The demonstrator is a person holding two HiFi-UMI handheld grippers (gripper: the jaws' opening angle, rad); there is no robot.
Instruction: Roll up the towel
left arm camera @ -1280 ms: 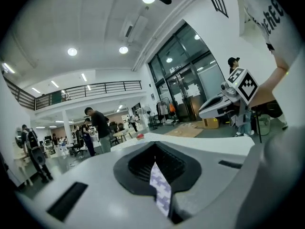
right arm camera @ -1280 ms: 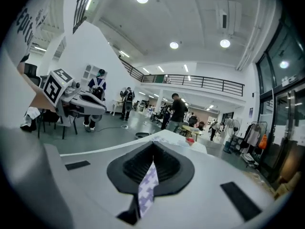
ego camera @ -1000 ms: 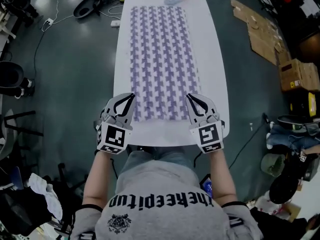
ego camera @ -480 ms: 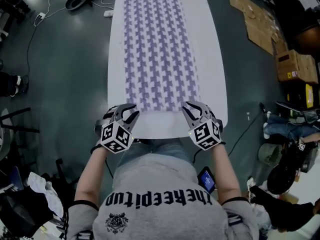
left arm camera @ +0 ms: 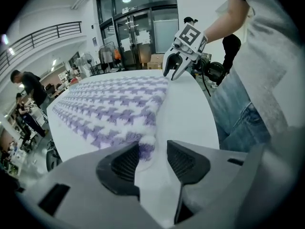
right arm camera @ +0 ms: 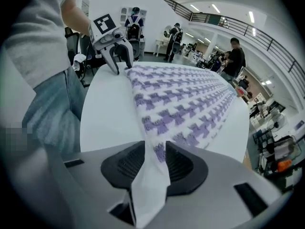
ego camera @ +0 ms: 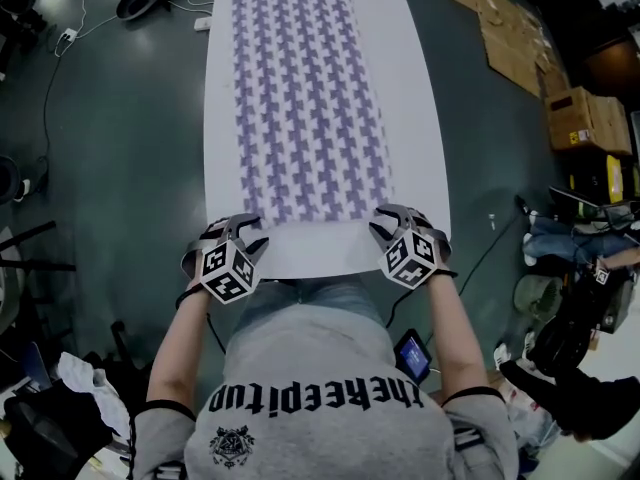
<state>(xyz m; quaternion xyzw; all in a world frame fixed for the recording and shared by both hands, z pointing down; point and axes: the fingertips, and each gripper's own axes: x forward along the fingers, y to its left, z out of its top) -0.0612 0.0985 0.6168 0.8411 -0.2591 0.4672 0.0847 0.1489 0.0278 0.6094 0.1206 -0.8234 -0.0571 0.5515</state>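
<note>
My left gripper (ego camera: 248, 230) and right gripper (ego camera: 388, 220) have just been opening. Each set of jaws stands apart, unclamped, with a near corner of the houndstooth towel (ego camera: 300, 98) between them. The rest lies ahead, flat on the bench (ego camera: 415, 148). Risk: if the two sets close unevenly, the roll starts crooked.

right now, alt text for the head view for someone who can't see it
Seen from above, a person holds the left gripper and right gripper at the near corners of a purple-and-white towel lying flat along a white table. Both pairs of jaws have just been opening, with a towel corner between each.
</note>
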